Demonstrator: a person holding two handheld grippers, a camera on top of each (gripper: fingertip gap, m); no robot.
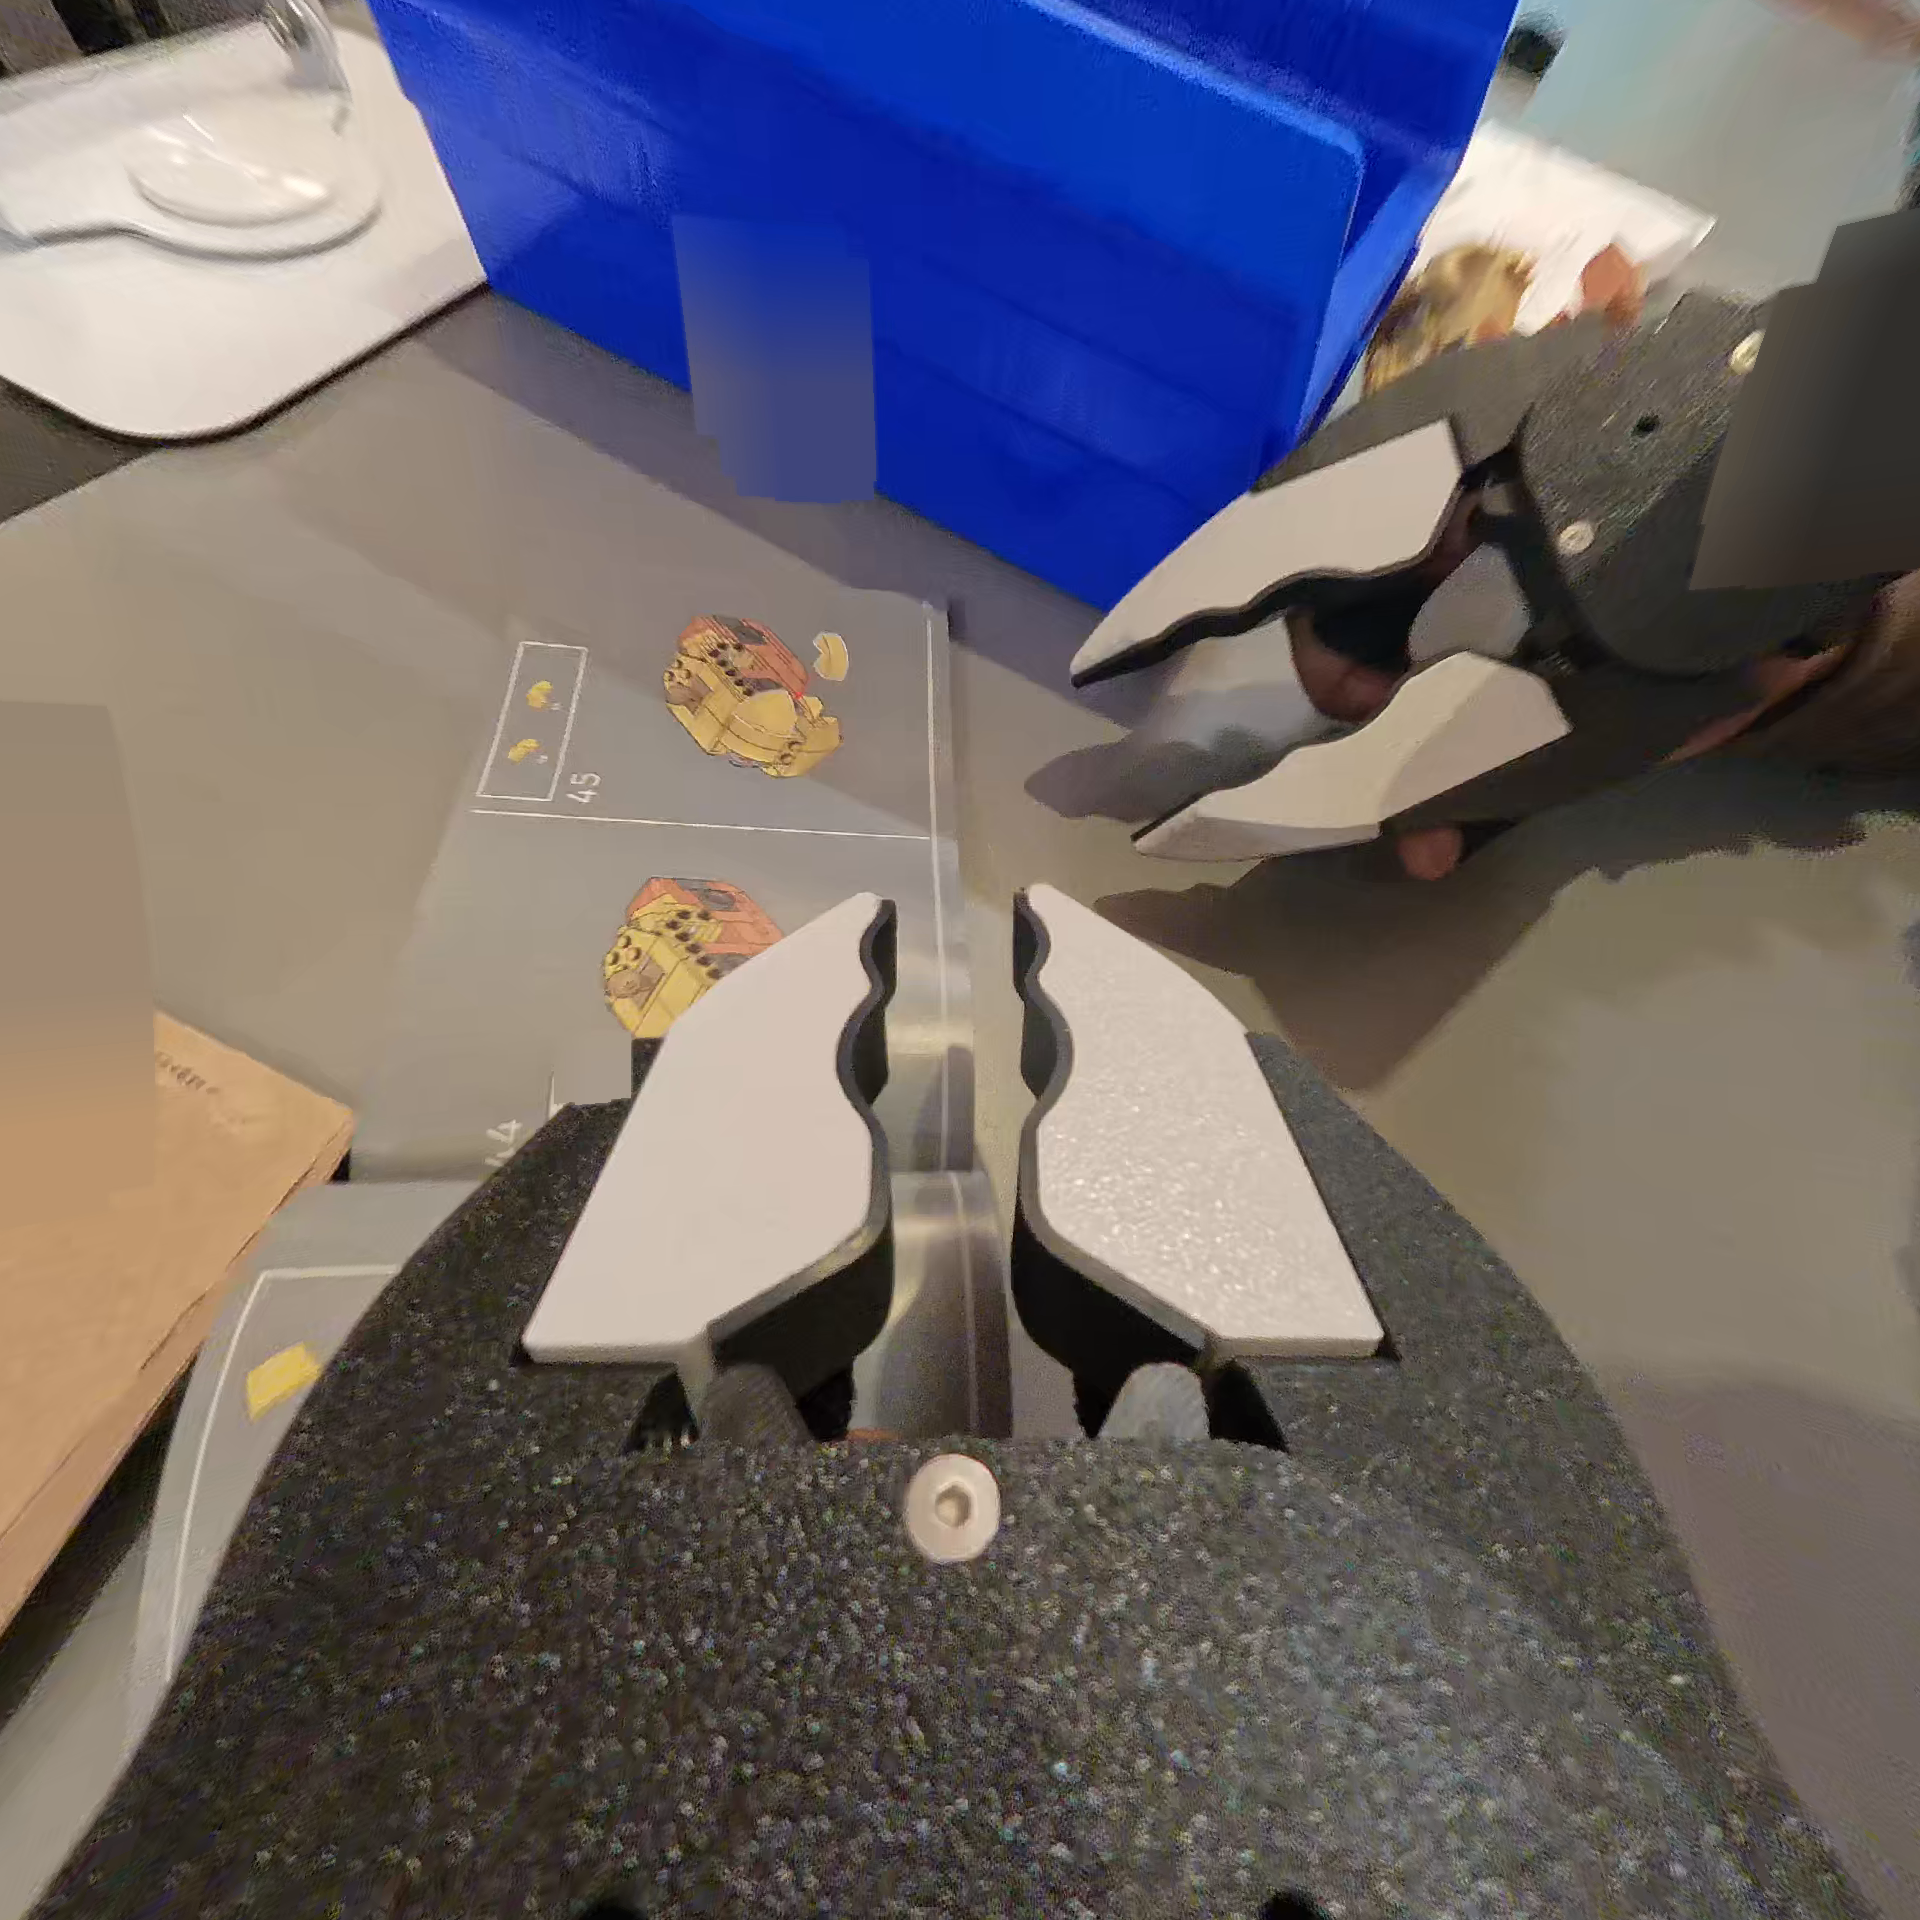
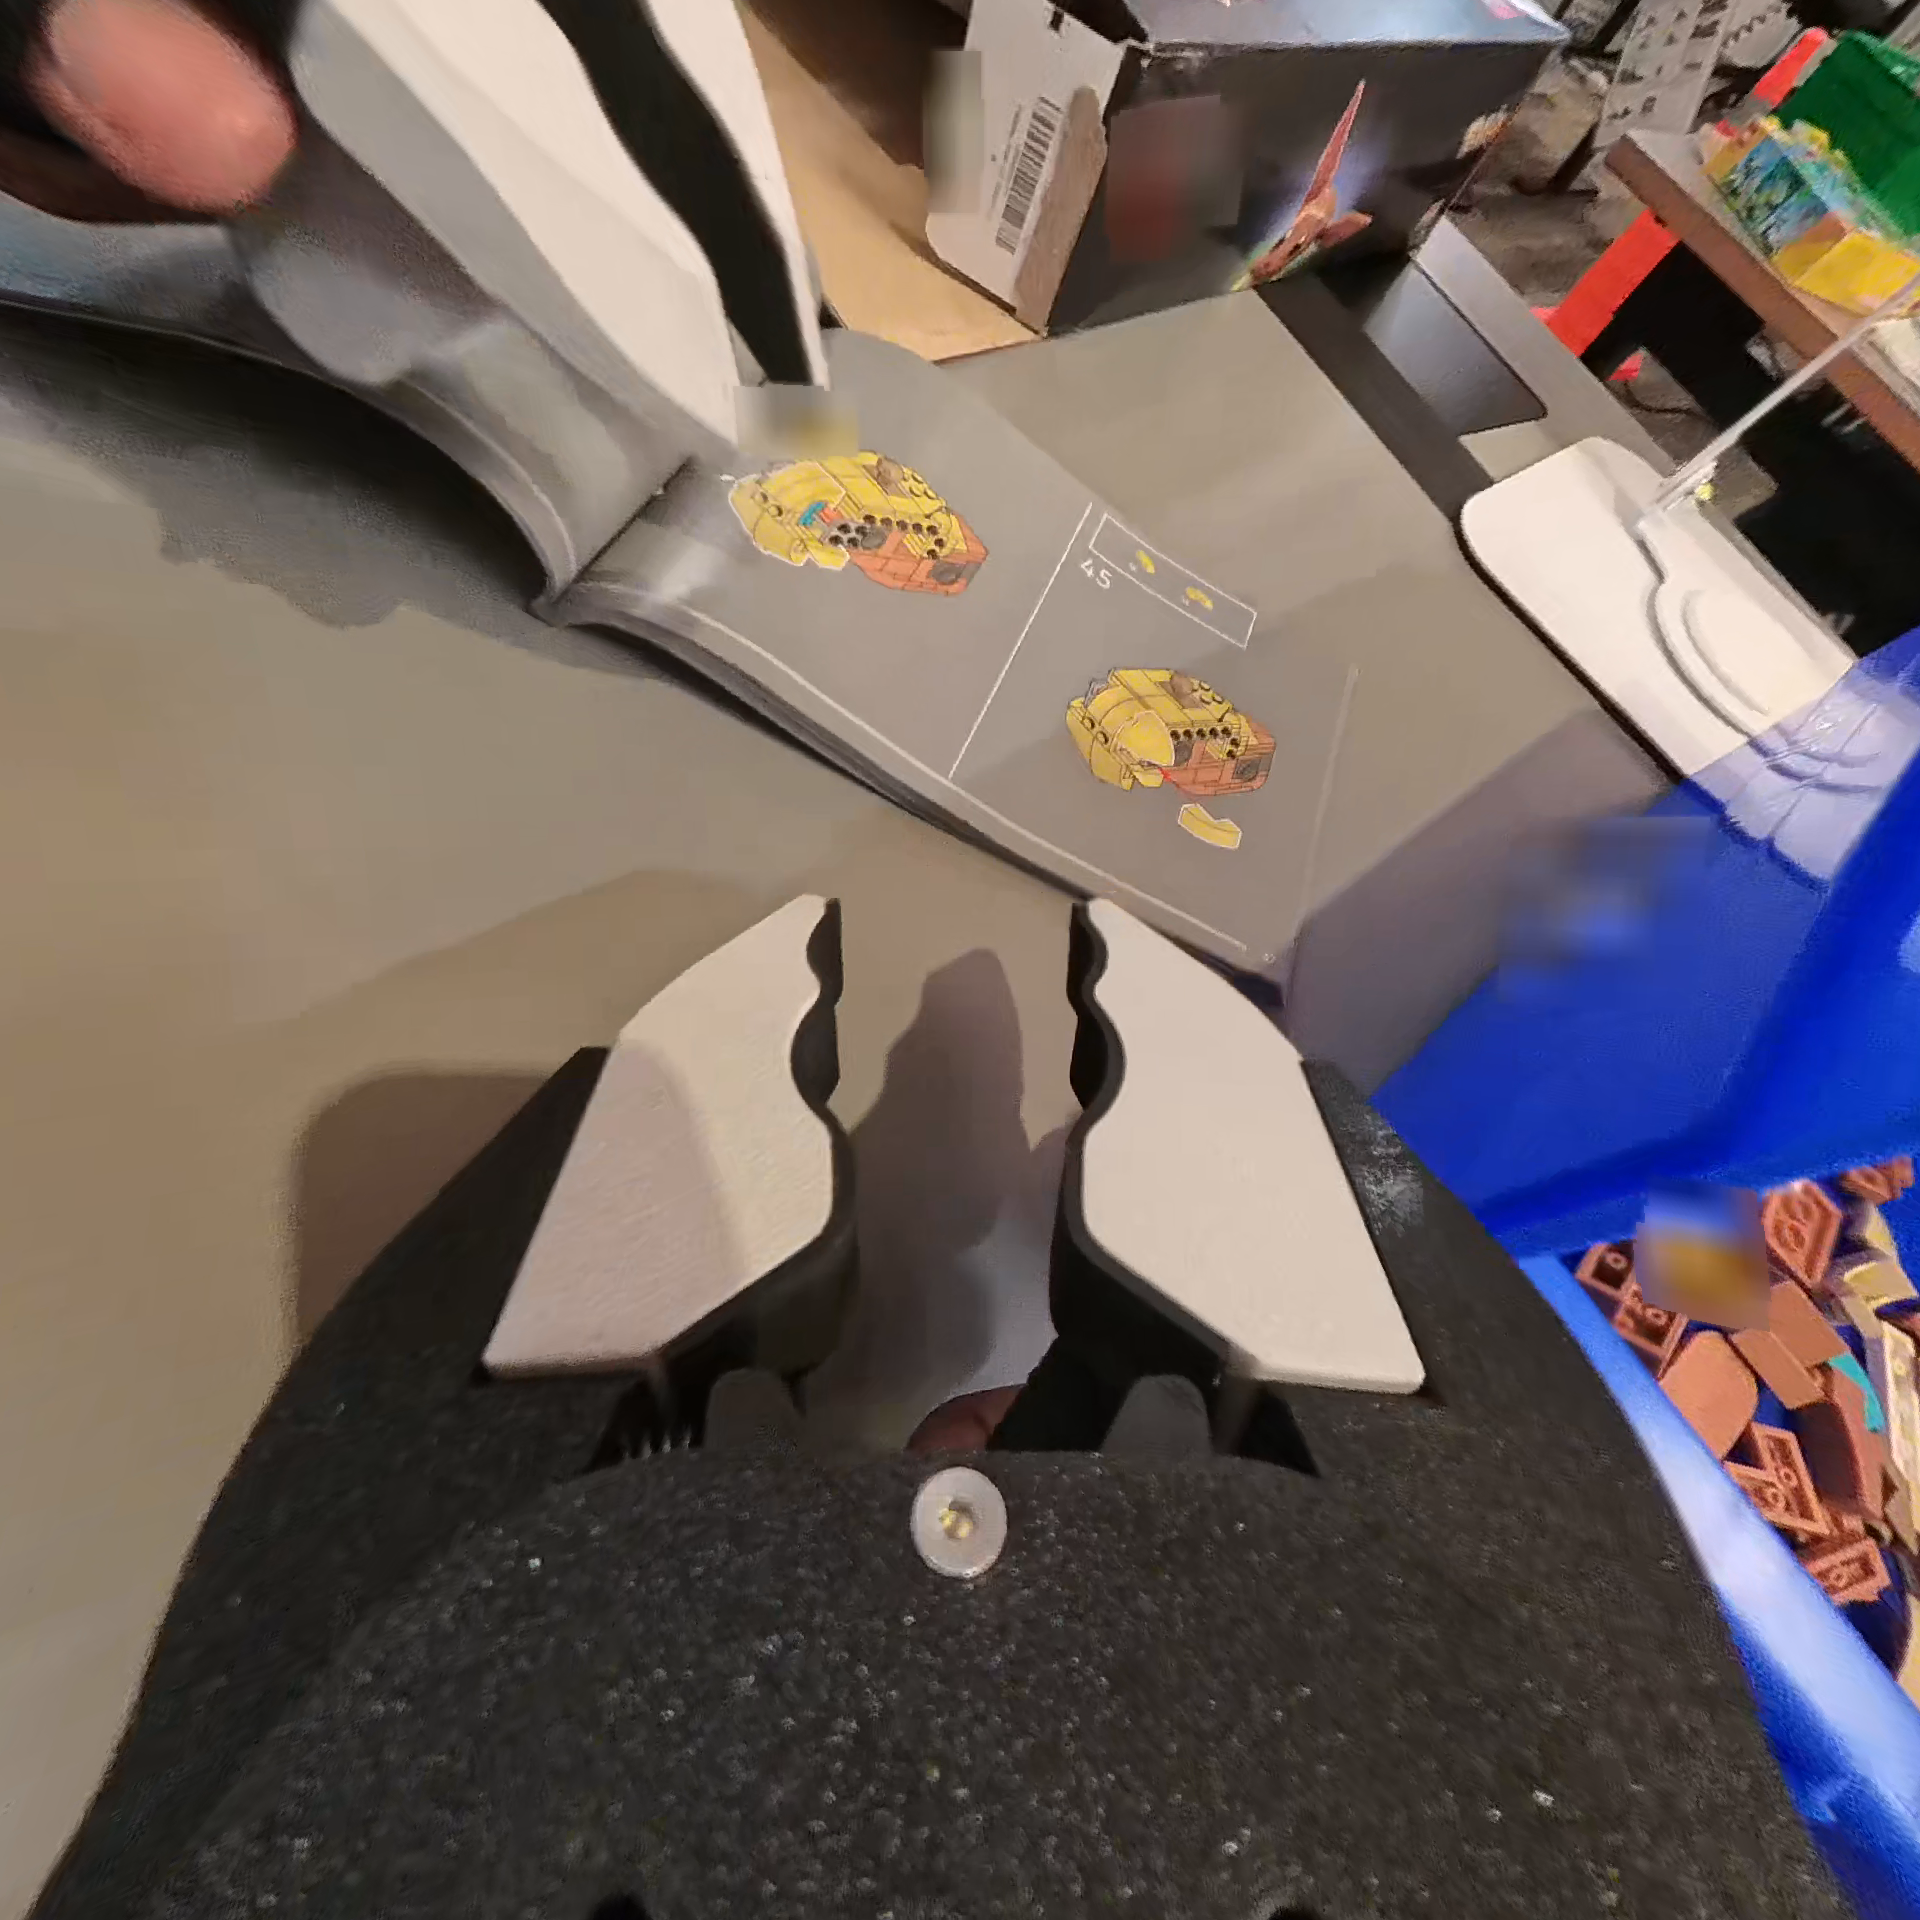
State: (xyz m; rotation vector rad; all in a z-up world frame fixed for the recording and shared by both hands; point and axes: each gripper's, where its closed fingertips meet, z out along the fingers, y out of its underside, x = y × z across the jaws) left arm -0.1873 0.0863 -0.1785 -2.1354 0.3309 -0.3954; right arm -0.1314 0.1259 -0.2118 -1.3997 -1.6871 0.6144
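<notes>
Left wrist view: left gripper (image 1: 951, 925) over the open booklet (image 1: 727, 831) on the grey tabletop (image 1: 1558, 1143); jaws parted, nothing between them, the page's right edge running straight ahead through the gap. Blue bin (image 1: 935, 260) far.

Right wrist view: right gripper (image 2: 956, 925), jaws released and bare, over tabletop. Booklet just beyond, far and right, long axis slanting left-far to right-near. Left gripper nearer it.
</notes>
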